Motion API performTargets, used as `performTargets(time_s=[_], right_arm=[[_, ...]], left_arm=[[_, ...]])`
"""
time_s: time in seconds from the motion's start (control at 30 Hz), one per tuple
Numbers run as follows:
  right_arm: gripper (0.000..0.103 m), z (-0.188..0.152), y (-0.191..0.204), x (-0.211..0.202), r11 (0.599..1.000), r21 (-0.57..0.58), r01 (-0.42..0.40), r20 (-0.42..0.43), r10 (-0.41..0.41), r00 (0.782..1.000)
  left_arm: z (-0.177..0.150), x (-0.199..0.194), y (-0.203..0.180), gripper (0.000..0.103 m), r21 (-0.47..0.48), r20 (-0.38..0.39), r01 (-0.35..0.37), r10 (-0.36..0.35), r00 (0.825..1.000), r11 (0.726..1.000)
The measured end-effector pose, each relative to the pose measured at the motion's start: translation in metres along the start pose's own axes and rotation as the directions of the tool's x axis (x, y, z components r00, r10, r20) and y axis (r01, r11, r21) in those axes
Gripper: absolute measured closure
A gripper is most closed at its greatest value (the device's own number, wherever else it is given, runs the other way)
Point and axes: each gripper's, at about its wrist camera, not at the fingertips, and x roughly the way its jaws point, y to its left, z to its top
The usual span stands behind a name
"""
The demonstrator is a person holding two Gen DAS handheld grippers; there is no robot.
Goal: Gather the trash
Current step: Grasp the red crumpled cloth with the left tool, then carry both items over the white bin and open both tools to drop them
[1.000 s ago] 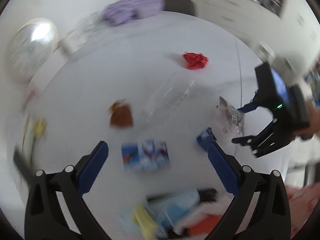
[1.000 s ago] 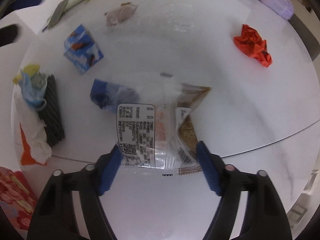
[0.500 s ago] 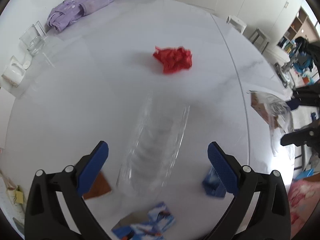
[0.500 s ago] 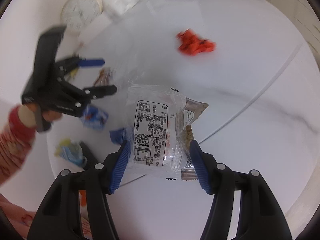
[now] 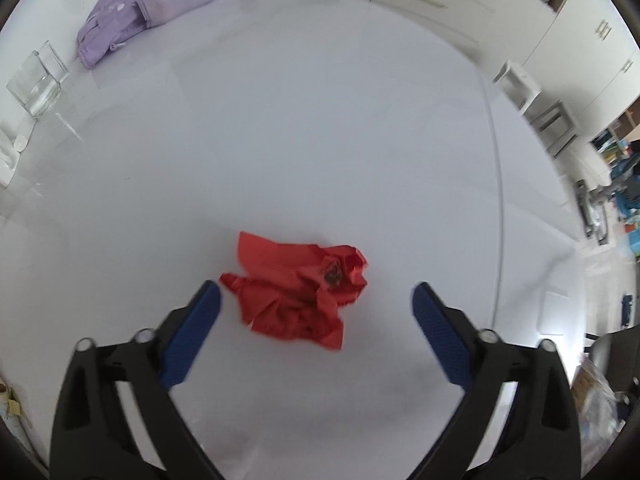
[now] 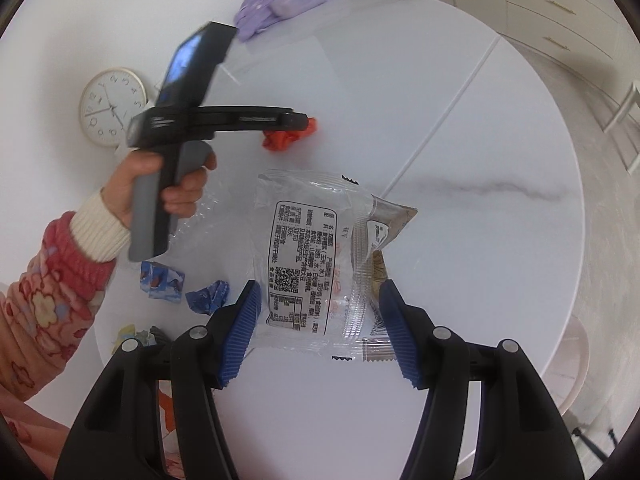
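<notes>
Left gripper [image 5: 316, 300]: jaws spread wide, over the table [image 5: 320, 140], crumpled red paper [image 5: 298, 294] between its fingertips.
Table: smooth white marble, round edge; bare surface beyond the red paper.
Right gripper [image 6: 320, 312]: pinching a clear crinkly wrapper [image 6: 312, 256], held above the table.
Scraps [image 6: 188, 286]: blue, left of the wrapper.

crumpled red paper [image 5: 298, 294] on white table, clear printed wrapper [image 6: 316, 256] held aloft
</notes>
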Motion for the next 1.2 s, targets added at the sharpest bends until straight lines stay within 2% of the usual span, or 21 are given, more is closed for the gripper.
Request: performTargets(time_s=[0.07,0.27,0.33,0.57,0.77,0.83,1.0,1.2], right_arm=[[0.041,-0.005,-0.004,-0.005,1.0,0.011,-0.002,0.007,0.002,1.0],[0.041,-0.01,-0.007,-0.011,0.999,0.037,-0.023,0.031,0.021,0.999],[0.041,-0.01,-0.009,-0.014,0.999,0.038,-0.024,0.037,0.022,0.999],[0.041,-0.016,-0.015,-0.028,0.999,0.044,-0.01,0.07,0.007,0.998],[0.041,-0.026,-0.023,-0.049,0.999,0.053,-0.01,0.114,0.004,0.993],[0.041,-0.032,-0.027,-0.056,0.999,0.051,-0.017,0.127,0.01,0.992],[0.041,-0.054,-0.053,-0.087,0.999,0.042,-0.019,0.143,0.013,0.99],[0.041,-0.089,-0.11,-0.127,0.999,0.01,0.037,0.119,-0.038,0.992]], left_arm=[[0.0,0.006,-0.003,0.037,0.0,-0.016,-0.016,0.016,1.0,1.0],[-0.003,0.007,-0.003,0.055,-0.021,-0.004,0.007,-0.007,1.0,1.0],[-0.004,0.003,0.001,0.067,-0.041,0.0,0.004,-0.004,1.0,0.999],[-0.014,-0.04,-0.009,0.067,-0.051,0.075,-0.007,0.011,0.997,0.999],[-0.037,-0.106,-0.04,0.067,-0.043,0.166,0.002,0.005,0.986,0.999],[-0.05,-0.13,-0.061,0.067,-0.044,0.194,0.004,0.005,0.981,0.999],[-0.092,-0.17,-0.113,0.066,-0.052,0.21,0.027,-0.015,0.978,0.998],[-0.142,-0.187,-0.2,0.066,-0.036,0.244,0.076,-0.065,0.968,0.996]])
